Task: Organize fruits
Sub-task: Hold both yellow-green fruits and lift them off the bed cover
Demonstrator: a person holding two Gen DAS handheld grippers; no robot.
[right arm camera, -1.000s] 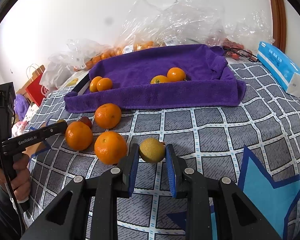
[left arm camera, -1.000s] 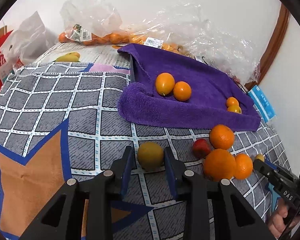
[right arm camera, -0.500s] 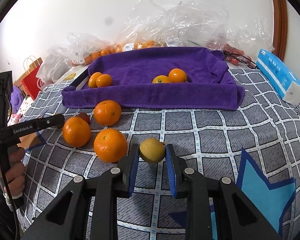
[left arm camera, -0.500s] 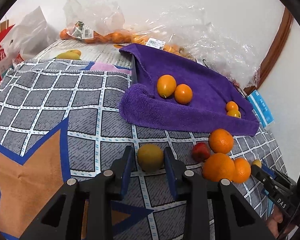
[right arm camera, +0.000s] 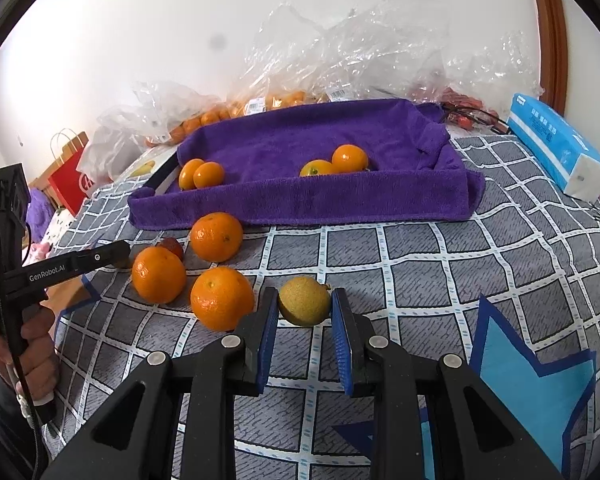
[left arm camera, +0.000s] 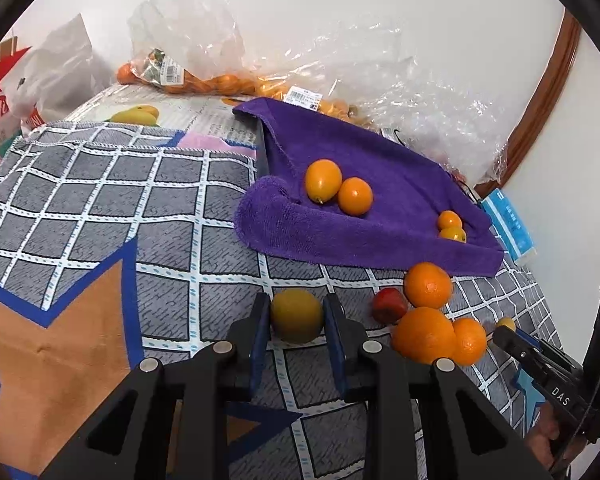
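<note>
Left claw (left arm camera: 296, 330): jaws just closing, now pinching yellow fruit (left arm camera: 297, 320), lower centre.
Right claw (right arm camera: 305, 330): clamped on green fruit (right arm camera: 305, 306).
Next: both ready for towel (right arm camera: 284, 148).

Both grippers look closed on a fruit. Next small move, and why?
Probably lift both straight up. The left gripper has just closed on a yellow-green fruit, and the right gripper is shut on another yellow-green fruit. Both fruits sit on the checked cloth, with the purple towel beyond, so clear the oranges first.
</note>
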